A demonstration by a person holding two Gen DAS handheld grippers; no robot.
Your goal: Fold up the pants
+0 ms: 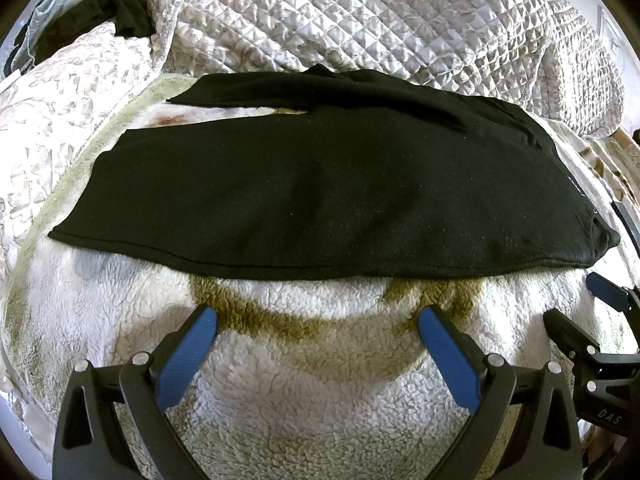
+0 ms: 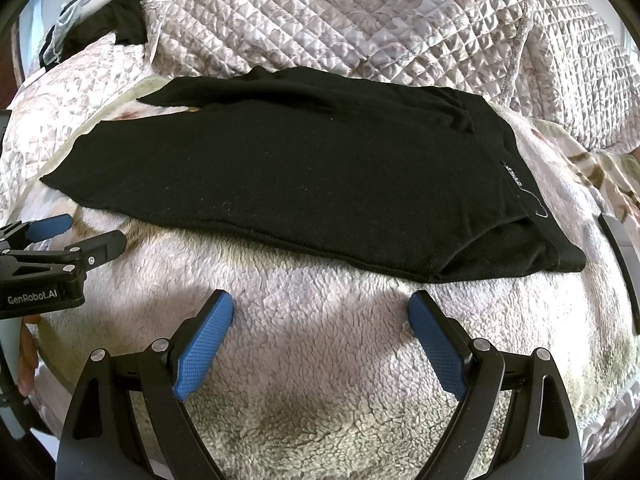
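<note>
The black pants (image 1: 320, 184) lay folded leg over leg on the fluffy blanket (image 1: 320, 380), so more folding looked left. The left gripper (image 1: 318, 322) and right gripper (image 2: 320, 308) were both wide apart, holding nothing

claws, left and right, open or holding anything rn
left claw: open, holding nothing, short of the pants
right claw: open, holding nothing

Both empty: left gripper (image 1: 318, 320) spread wide, right gripper (image 2: 320, 306) same, side by side, both pointing forward.
</note>
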